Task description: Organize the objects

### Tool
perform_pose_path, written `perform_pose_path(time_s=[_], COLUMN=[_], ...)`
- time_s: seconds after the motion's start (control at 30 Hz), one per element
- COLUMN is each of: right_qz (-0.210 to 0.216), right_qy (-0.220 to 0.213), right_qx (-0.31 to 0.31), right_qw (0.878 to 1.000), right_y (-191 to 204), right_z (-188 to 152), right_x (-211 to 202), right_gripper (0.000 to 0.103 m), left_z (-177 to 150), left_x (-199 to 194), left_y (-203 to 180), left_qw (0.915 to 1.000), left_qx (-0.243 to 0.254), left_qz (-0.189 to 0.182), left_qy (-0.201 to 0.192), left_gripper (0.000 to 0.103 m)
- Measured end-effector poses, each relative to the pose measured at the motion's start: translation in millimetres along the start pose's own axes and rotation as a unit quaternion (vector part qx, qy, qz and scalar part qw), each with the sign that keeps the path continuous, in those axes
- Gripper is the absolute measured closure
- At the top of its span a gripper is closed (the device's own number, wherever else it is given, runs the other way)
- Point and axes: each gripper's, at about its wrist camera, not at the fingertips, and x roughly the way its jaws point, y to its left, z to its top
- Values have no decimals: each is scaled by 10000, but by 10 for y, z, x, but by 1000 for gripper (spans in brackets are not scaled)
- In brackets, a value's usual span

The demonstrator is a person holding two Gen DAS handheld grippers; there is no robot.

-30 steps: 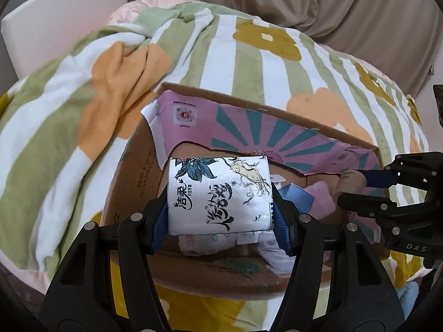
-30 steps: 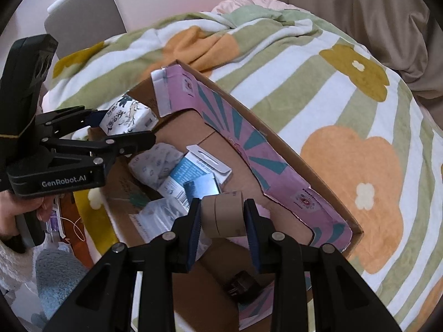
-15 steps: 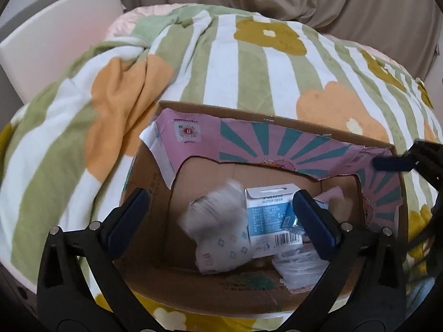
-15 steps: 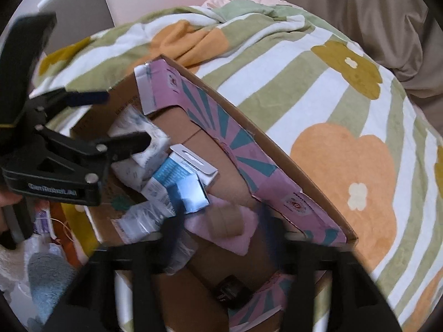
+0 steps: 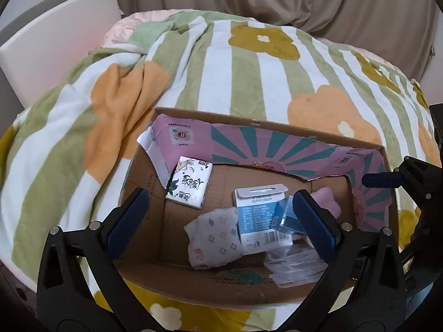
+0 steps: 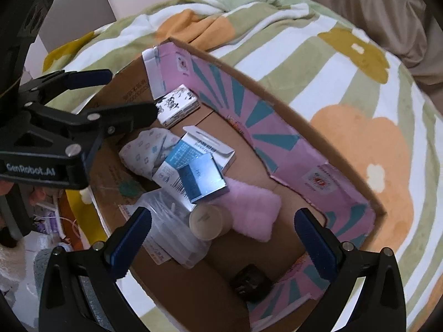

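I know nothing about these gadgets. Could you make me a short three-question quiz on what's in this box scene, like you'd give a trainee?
1. True or false: the left gripper and the right gripper both stand open with nothing between their fingers.
2. Where in the box does the tissue pack lie? A) on the blanket B) in the box's far left corner C) on the pink cloth
3. Fill in: the tape roll sits against the pink ____.

Key: 1 true; 2 B; 3 cloth.
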Motion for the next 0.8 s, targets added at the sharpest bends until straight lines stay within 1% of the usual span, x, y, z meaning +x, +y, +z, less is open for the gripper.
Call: perform_pose_path(time_s=[0.1, 0.2, 0.27, 0.33, 0.43, 0.53, 0.67, 0.73, 0.8], right_qz=[-89, -323, -485, -553, -654, -911, -1302, -1468, -1721], right_qy=[-145, -343, -488, -650, -888, -1137, -1361, -1442, -1551], right_qx=[118, 322, 503, 806, 1352, 1905, 2299, 2409, 2524], right_qw=[9998, 9984, 9964, 9931, 9847, 9708, 9548, 9485, 9395], right_y=[-5, -42, -95, -185, -368, -568, -725, -780, -836], right_z=[-33, -81, -127, -185, -315, -523, -793, -921, -1073], right_x=[-146, -371, -544, -741, -1047, -1373, -1702, -1823, -1946], right_gripper=[1, 1, 1, 1, 1, 1, 1, 0, 0], left_z=[37, 77, 113, 148, 183, 195, 168, 142, 109], left_x=[-113, -278, -407, -549, -746, -922, -1085, -1145, -1182], left_y=[-73, -179, -286, -429, -639, -859, -1109, -1214, -1301], left_qw=[10000, 9997, 9992, 9984, 9966, 9943, 9917, 9904, 9896], left_qx=[28, 37, 73, 158, 287, 414, 517, 550, 550], left_qz=[-27, -101, -172, -238, -327, -417, -498, -536, -576], left_qy=[-90, -239, -363, -493, -694, -887, -1066, -1148, -1198], left_gripper=[0, 0, 0, 0, 0, 0, 0, 0, 0])
